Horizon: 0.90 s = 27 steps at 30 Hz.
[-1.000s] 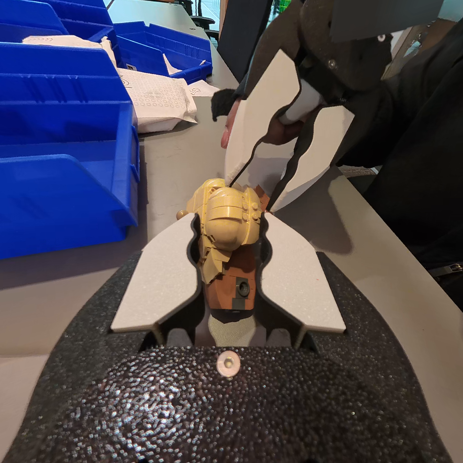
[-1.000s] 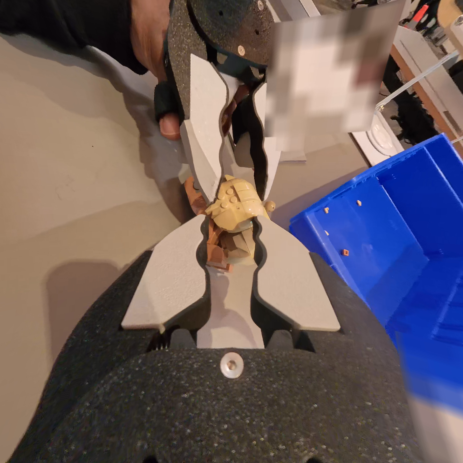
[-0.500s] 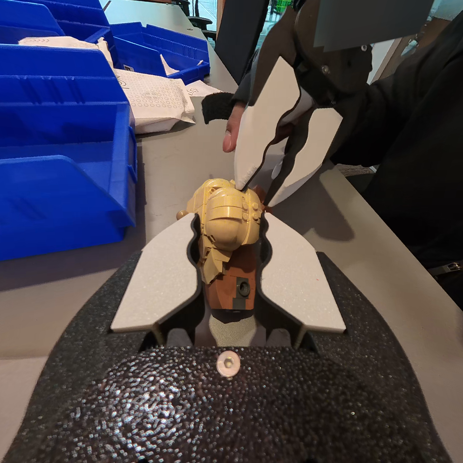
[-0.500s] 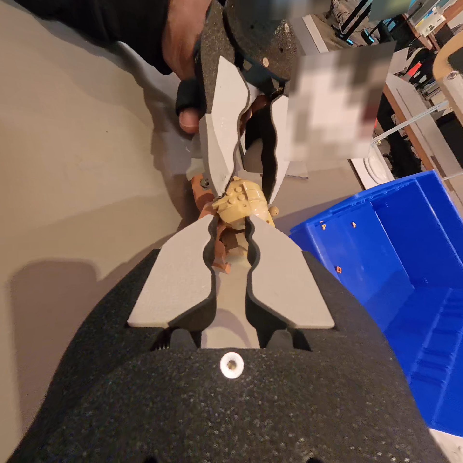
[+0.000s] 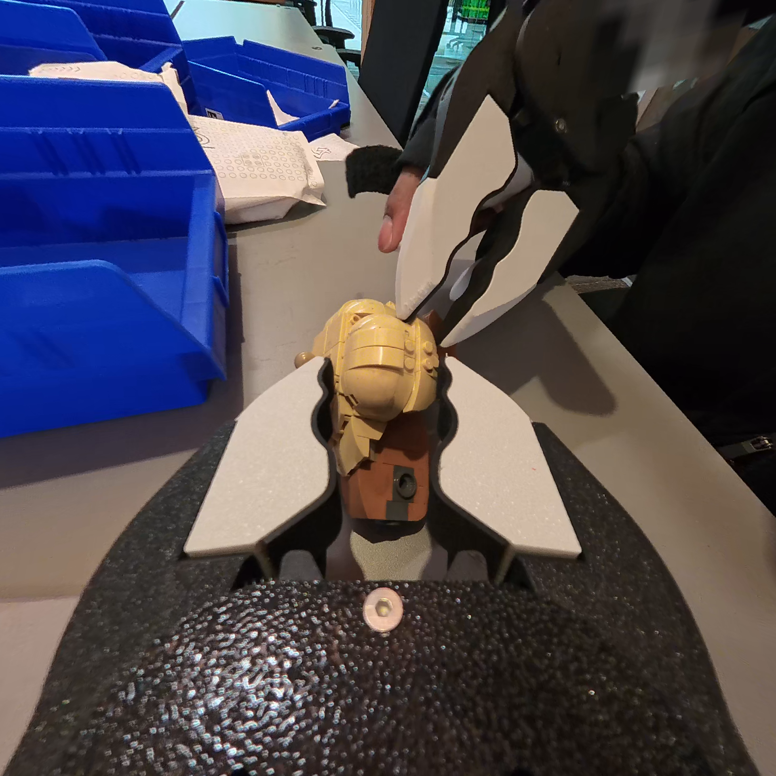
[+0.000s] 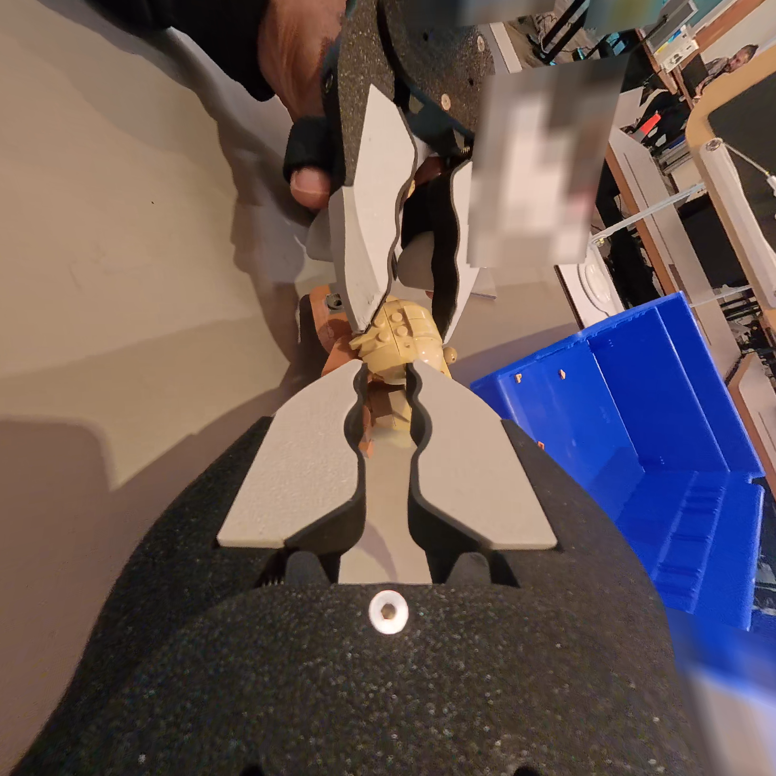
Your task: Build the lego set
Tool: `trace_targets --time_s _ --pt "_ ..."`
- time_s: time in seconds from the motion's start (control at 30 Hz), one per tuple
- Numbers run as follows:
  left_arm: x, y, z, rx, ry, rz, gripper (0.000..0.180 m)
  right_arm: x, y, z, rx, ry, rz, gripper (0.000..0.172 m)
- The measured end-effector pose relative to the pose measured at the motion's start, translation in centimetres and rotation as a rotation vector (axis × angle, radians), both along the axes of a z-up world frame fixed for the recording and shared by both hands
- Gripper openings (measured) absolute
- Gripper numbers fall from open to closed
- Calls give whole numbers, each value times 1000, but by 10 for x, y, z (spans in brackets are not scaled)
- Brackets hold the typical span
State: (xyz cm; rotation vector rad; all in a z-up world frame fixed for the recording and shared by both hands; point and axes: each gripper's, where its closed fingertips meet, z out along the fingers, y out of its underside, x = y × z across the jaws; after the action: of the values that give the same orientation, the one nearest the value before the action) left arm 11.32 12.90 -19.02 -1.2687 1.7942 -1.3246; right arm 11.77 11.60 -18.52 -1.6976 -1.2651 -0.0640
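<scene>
Your left gripper (image 5: 384, 369) is clamping both pads on the tan-and-brown toy-brick model (image 5: 380, 378), sitting between its fingers. Your right gripper (image 6: 386, 369) is pinching the model's far end at its fingertips, with a blue plastic bin (image 6: 630, 420) lying just right of them.

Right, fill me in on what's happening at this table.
A person is working a tan and brown brick model with two handheld grippers over a grey table. The left gripper has the model's body clamped between its fingers. The right gripper comes in from the opposite end, its fingers closed around a narrower tan and brown part. Blue bins stand beside them.
</scene>
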Motion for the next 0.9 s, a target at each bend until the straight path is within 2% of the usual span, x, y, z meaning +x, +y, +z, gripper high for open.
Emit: trace_targets --time_s 0.33,0.63,0.9 --pt "1 0 -1 18 -1 7 50 -3 1 1 -36 41 -70 16" --pt "-7 1 -4 117 -9 -29 53 -6 2 -1 -42 23 -69 16" --pt "-10 6 -5 122 -4 -26 52 -10 5 -1 -56 14 -75 16"
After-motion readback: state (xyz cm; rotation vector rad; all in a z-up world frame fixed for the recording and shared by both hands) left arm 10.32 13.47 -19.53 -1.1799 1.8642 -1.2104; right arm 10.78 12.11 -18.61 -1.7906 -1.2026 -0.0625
